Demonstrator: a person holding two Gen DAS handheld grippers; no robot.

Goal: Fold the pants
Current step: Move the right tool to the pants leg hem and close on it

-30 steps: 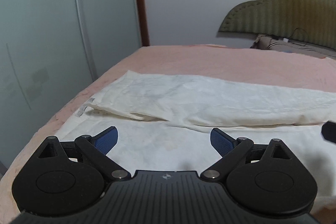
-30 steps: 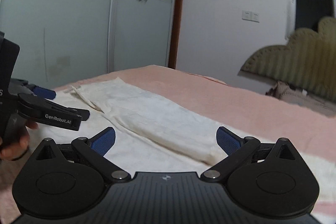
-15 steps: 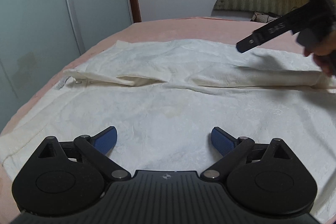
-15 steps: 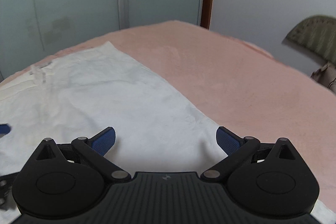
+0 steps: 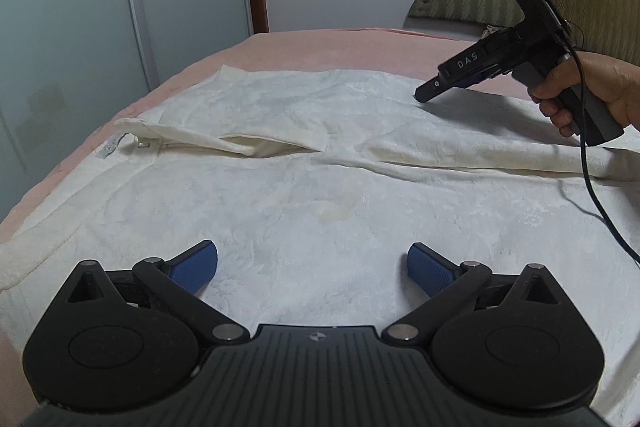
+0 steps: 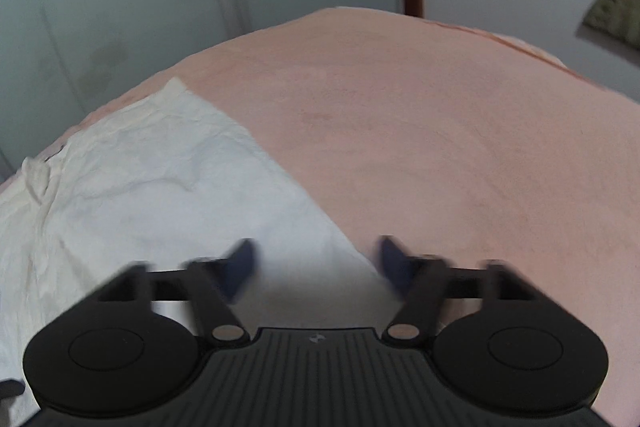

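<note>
Pants (image 5: 304, 147): seen spread flat and cream-white across the pink bedspread (image 5: 340, 43), waistband toward the wardrobe side, one leg laid over toward the headboard.
Left gripper (image 5: 313, 265): held low over the near leg, blue pads (image 5: 196, 263) spread wide, nothing caught between them.
Right gripper (image 6: 316, 265): blurred in its own view, jaws parted with a clear gap, poised over the far edge of the pants (image 6: 160, 179) where cloth meets bedspread (image 6: 440, 147); nothing gripped.
Right hand (image 5: 592, 87): seen wrapped around the handle, a black cable (image 5: 600, 203) trailing down over the fabric.
Wardrobe (image 5: 80, 19): seen behind the bed.
</note>
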